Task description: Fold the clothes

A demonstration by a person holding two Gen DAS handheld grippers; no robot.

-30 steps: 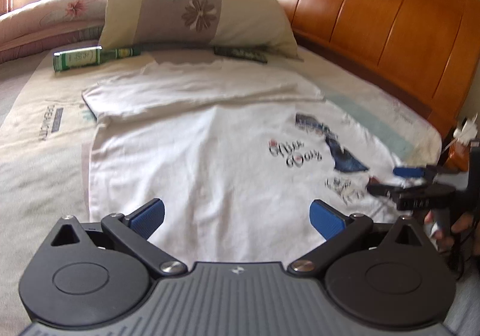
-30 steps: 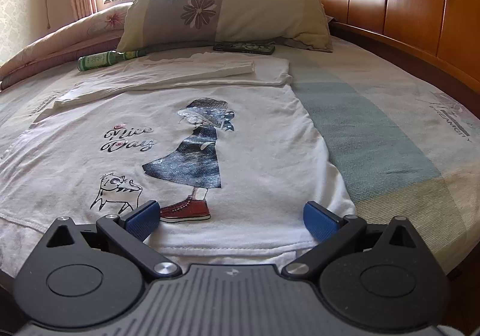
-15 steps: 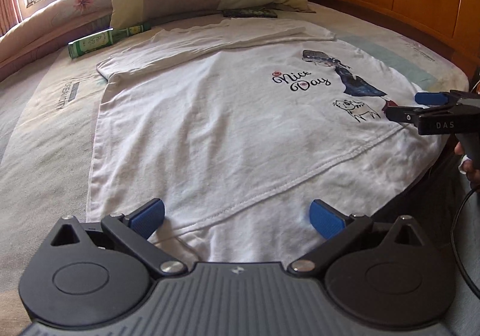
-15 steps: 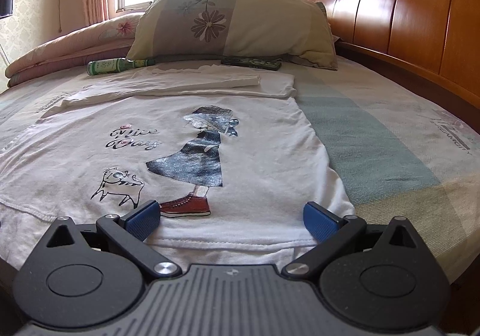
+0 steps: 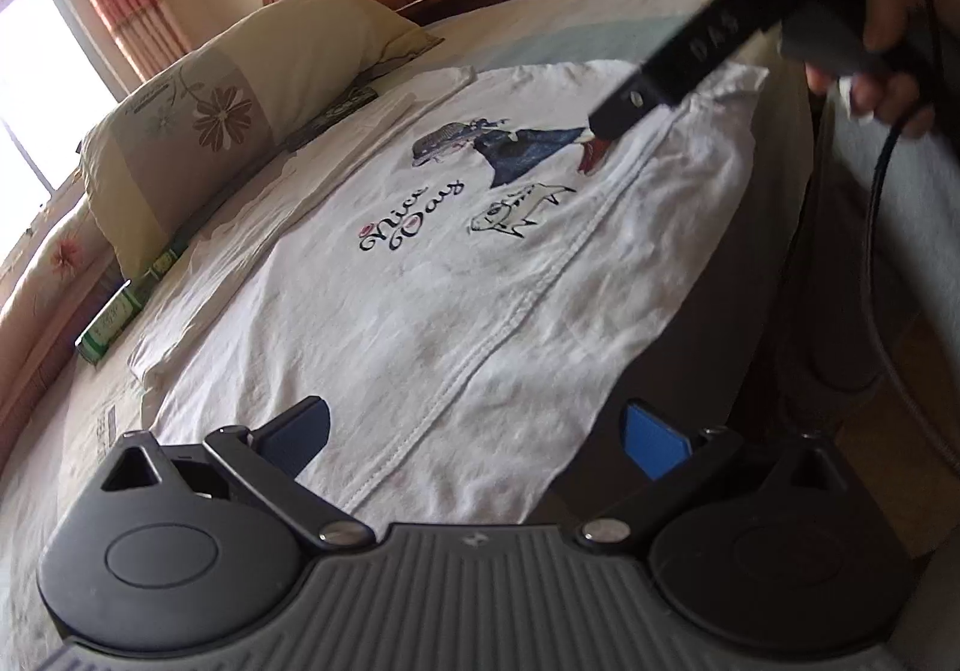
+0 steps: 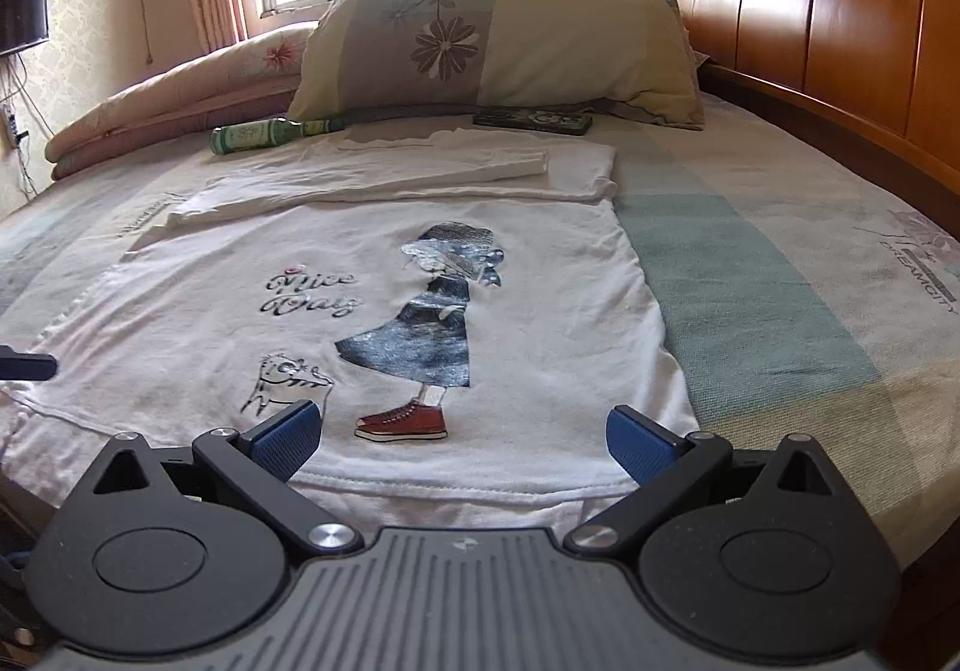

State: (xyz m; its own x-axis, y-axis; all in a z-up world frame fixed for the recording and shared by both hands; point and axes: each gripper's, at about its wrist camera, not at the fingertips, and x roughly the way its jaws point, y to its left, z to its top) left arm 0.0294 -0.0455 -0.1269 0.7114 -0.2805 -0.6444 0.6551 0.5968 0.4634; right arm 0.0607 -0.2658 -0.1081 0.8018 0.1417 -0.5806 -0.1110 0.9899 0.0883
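Observation:
A white T-shirt point(image 6: 540, 311) with a printed girl, a cat and "Nice Day" lies flat on the bed, its sleeves folded in at the far end. My right gripper point(image 6: 465, 440) stands open over the near hem, just below the red shoe print. My left gripper point(image 5: 477, 431) is open too, tilted over the hem's left corner where the T-shirt point(image 5: 420, 281) hangs off the bed edge. In the left wrist view a hand point(image 5: 888, 71) holds the right gripper, which reaches over the shoe print. Neither gripper holds cloth.
A flowered pillow point(image 6: 498, 47) leans at the far end, with a green bottle point(image 6: 270, 134) and a dark flat box point(image 6: 534, 119) before it. The wooden headboard point(image 6: 840, 41) runs along the right. A folded quilt point(image 6: 180, 95) lies far left. A black cable point(image 5: 876, 203) hangs beside the bed.
My left gripper has swung and tilted toward the hem's corner at the bed edge, nearer the right gripper. The right gripper has risen slightly and stays open at the hem.

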